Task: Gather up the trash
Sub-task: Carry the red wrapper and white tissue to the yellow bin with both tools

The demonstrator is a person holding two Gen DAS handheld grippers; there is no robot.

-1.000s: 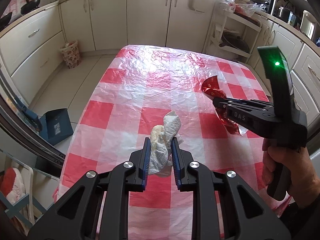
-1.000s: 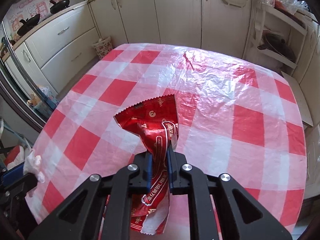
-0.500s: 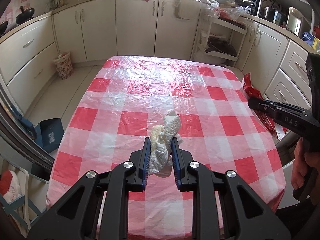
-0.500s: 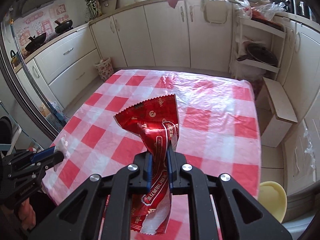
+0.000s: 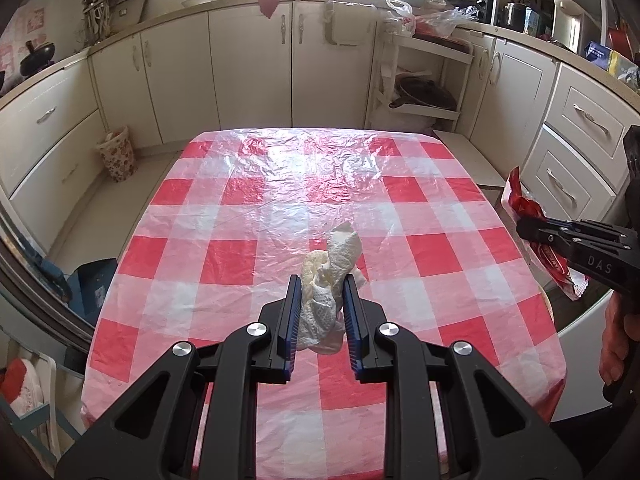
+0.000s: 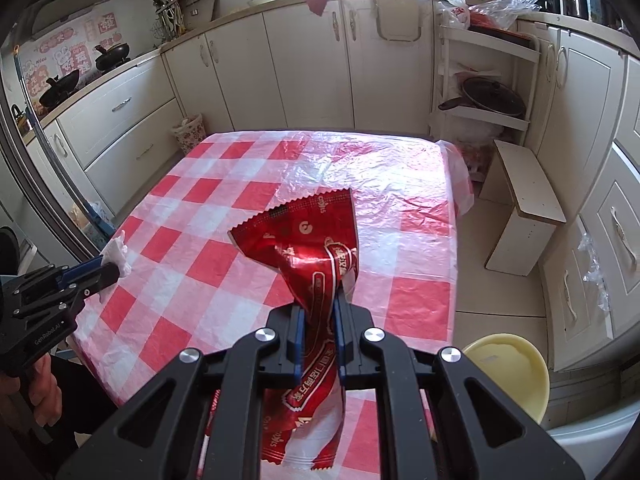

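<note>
Left tool (image 5: 319, 312) is closed on a crumpled white paper towel (image 5: 326, 288), its blue-edged fingers (image 5: 291, 320) pressing the wad from both sides, with the top of the wad sticking up past the tips. It is held in the air above the near middle of the counter (image 5: 224, 256), which is covered by a red-and-white checked plastic cloth with a glossy, wrinkled patch toward the far end. In the right wrist view the same tool shows at the left edge (image 6: 110, 270), with the towel (image 6: 118, 254) at its tip, over the near left corner of the cloth.

Right tool (image 6: 318, 320) is clamped on a red snack wrapper (image 6: 308, 248); the foil is pinched narrow between the fingers, fans out above them to a serrated edge, and hangs down below them. It is lifted clear of the counter (image 6: 416, 304) near the right edge. In the left wrist view it is at the far right (image 5: 524, 228), off the counter's right side, with the wrapper (image 5: 520, 204) pointing left.

A pale yellow bin (image 6: 508, 372) stands on the floor just beside the near right corner of the counter. A small floral wastebasket (image 5: 117, 154) stands by the cabinets at the far left.
</note>
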